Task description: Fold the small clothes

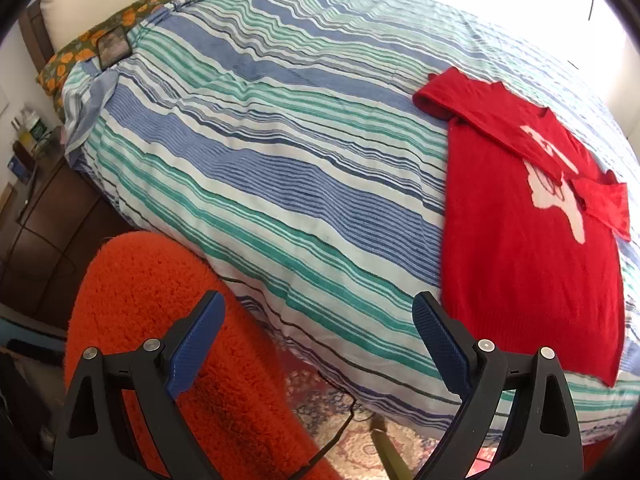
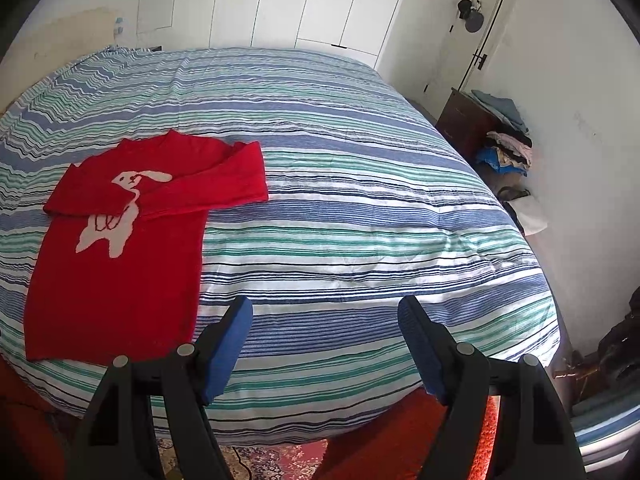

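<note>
A small red sweater (image 1: 528, 220) with a white animal figure lies flat on the striped bedspread (image 1: 280, 152), both sleeves folded across its chest. It also shows in the right wrist view (image 2: 120, 240) at the left. My left gripper (image 1: 318, 310) is open and empty, held off the bed's near edge, left of the sweater's hem. My right gripper (image 2: 324, 312) is open and empty, over the bed's near edge (image 2: 340, 360), right of the sweater.
An orange fluffy cloth (image 1: 160, 340) lies below the left gripper. A patterned rug (image 1: 360, 440) covers the floor. A floral pillow (image 1: 120, 28) and a nightstand (image 1: 36, 208) stand at the far left. A dresser with piled clothes (image 2: 504, 140) stands at the right, by a door (image 2: 472, 40).
</note>
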`<state>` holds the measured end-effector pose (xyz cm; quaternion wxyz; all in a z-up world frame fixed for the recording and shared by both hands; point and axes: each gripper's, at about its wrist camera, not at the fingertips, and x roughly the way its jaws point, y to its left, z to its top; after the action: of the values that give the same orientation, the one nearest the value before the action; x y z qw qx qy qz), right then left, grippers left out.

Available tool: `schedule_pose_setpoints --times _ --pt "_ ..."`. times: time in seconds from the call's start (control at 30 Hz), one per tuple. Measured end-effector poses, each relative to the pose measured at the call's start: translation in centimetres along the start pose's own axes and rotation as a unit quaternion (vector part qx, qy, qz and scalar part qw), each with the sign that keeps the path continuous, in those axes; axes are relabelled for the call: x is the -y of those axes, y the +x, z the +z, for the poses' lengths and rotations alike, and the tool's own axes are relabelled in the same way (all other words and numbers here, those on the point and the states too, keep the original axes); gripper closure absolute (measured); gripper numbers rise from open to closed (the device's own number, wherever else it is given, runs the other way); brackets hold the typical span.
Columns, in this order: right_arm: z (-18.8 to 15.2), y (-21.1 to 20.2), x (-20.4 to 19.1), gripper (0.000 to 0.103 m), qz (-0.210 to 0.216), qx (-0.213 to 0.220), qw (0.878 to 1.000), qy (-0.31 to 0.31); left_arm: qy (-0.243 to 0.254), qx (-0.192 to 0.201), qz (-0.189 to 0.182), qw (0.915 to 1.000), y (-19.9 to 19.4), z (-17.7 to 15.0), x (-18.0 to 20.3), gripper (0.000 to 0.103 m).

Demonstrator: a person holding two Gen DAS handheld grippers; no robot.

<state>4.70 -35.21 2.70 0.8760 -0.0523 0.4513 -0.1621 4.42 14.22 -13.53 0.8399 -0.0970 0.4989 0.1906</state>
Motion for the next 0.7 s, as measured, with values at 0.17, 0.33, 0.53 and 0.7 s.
schedule_pose_setpoints --times 0.17,0.33,0.53,0.7 --pt "-0.07 0.04 -0.17 0.028 -0.002 -0.001 1.0 -0.003 0.001 -0.002 0.002 1.0 0.08 -0.05 0.03 0.008" --pt "-0.26 0.13 -0.34 0.028 -0.002 -0.005 1.0 -0.006 0.001 -0.002 0.001 1.0 0.1 -0.04 0.02 0.008" --pt "-0.37 0.18 -0.26 0.028 -0.002 -0.007 1.0 -0.008 0.001 -0.002 0.002 1.0 0.1 -0.07 0.02 0.008" --pt "-0.47 0.4 -0.37 0.028 -0.001 -0.01 1.0 -0.009 0.001 -0.002 0.002 1.0 0.09 -0.06 0.02 0.008"
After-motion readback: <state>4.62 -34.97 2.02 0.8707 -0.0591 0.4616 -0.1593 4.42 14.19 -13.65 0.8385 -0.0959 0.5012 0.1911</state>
